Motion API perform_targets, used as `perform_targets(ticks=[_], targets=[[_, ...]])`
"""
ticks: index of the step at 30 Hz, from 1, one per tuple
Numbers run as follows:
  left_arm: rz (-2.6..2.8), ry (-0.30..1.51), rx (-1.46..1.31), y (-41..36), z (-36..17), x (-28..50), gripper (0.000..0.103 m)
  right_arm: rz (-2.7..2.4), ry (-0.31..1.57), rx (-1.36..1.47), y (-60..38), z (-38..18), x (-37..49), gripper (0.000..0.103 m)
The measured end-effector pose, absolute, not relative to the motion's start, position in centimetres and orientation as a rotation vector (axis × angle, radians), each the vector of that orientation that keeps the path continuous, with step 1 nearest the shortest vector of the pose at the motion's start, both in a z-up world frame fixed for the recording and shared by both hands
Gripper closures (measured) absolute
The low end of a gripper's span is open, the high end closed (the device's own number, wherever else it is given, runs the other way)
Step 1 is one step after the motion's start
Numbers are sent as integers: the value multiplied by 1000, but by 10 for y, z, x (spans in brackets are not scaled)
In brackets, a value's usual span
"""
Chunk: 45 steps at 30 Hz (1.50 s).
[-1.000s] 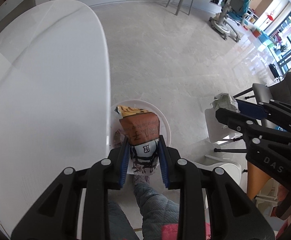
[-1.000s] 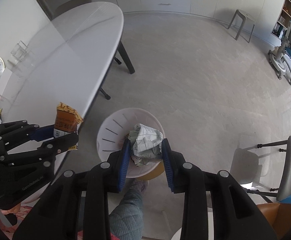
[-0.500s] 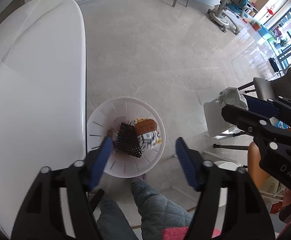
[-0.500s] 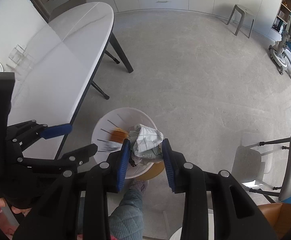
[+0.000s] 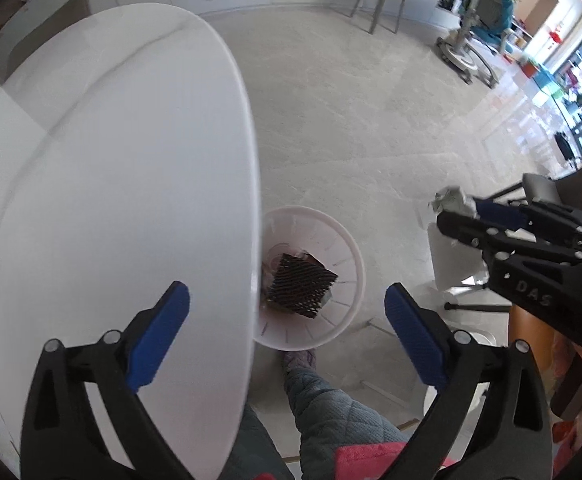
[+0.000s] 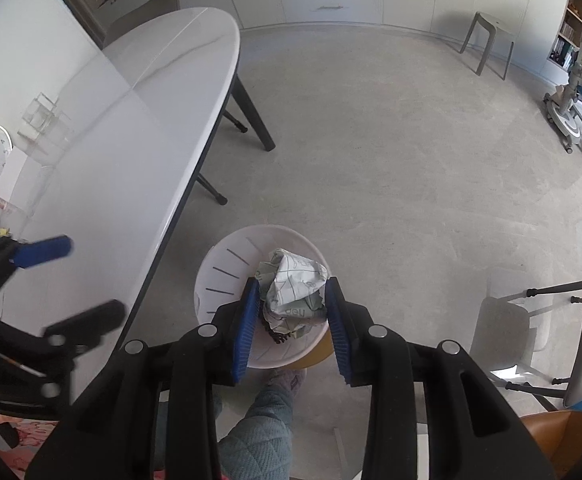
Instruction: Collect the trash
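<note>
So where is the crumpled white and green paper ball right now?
In the right wrist view the crumpled white and green paper ball sits low at centre, pinched in the right gripper above the white slotted waste bin, beside the white oval table.

The bin (image 5: pixel 347 248) is white with thin grey slits down its wall, and at about six o'clock inside it lies a dark brown wrapper (image 5: pixel 301 282) with a ridged cross-hatch pattern. The crumpled paper (image 6: pixel 293 290) is white with pale green print, between blue pads (image 6: pixel 247 328) on black fingers. The table (image 5: pixel 111 200) is glossy white with faint grey veining.
</note>
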State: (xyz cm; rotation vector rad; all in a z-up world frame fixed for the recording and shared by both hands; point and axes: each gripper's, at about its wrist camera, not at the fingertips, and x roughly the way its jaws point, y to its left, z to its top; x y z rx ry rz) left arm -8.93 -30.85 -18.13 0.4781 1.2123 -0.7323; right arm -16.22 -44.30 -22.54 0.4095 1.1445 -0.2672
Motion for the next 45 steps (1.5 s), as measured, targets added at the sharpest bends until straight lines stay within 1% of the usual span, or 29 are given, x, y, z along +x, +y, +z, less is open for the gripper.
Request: perform_targets(ticks=[3, 5, 6, 7, 8, 9, 10, 14, 16, 17, 23, 32, 38, 45], targets=[[-691, 1206, 479, -292, -177, -82, 8, -239, 1182, 404, -432, -246, -149, 67], [-659, 1214, 467, -279, -176, -76, 8, -222, 1206, 397, -423, -261, -140, 64], [-647, 1218, 462, -276, -176, -74, 8, -216, 1218, 399, -419, -268, -137, 54], [-633, 1224, 453, -270, -175, -72, 8, -211, 1232, 402, -414, -275, -133, 37], [-621, 1230, 445, -266, -175, -71, 8, -208, 1247, 403, -409, -283, -129, 28], [-610, 1236, 440, -262, -175, -69, 8, -210, 1254, 401, -405, -289, -126, 14], [-599, 1243, 434, -256, -176, -67, 8, -214, 1266, 395, -401, -295, -123, 8], [-566, 1246, 418, -239, -174, -62, 8, -217, 1322, 394, -387, -307, -111, 6], [-555, 1249, 403, -231, -171, -59, 8, -228, 1317, 389, -382, -300, -107, 3], [-547, 1247, 396, -228, -169, -58, 8, -231, 1309, 386, -381, -296, -105, 3], [-475, 1188, 332, -186, -141, -46, 8, -244, 1215, 326, -360, -237, -88, 3], [-333, 1062, 182, -97, -69, -30, 8, -174, 1013, 188, -288, -122, -57, 3], [-258, 967, 138, -48, -29, -26, 8, -95, 897, 130, -243, -60, -45, 2], [-202, 894, 89, -3, 3, -27, 8, -37, 795, 73, -194, -11, -32, 2]])
